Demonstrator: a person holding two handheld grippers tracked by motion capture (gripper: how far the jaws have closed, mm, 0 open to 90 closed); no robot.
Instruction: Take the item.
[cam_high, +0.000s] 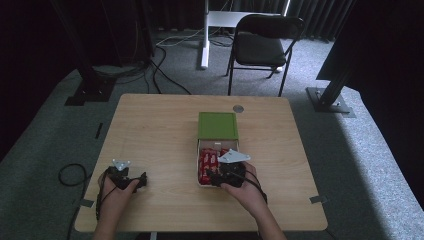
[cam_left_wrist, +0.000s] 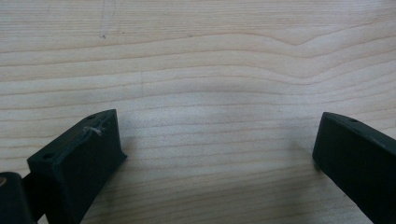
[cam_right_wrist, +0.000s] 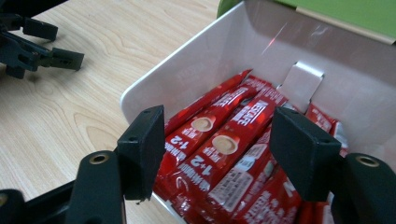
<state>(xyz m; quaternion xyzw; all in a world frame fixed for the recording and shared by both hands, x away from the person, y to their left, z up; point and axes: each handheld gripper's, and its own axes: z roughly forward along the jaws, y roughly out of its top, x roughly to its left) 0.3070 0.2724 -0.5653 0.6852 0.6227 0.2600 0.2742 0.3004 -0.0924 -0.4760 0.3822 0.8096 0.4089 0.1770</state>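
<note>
While your left gripper (cam_high: 131, 181) rests idle and wide open on the table (cam_high: 150, 130), your right gripper (cam_right_wrist: 219, 149) straddles, without pinching, light, slippery coffee sachets (cam_right_wrist: 219, 149) in the white box (cam_right_wrist: 187, 70); grip one mid-length, gently.

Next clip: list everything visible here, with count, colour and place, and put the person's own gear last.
Table: one, light wood, centre of the high view.
Box: one, white, open, right of the table's middle.
Lid: one, green, at the box's far end.
Coffee stick packets: several, red, lying in the box.
Disc: one, small, grey, near the table's far edge.
Chair: one, black, beyond the table.
Left gripper: black, jaws wide apart over bare wood.
Right gripper: black, jaws apart either side of the packets.
</note>
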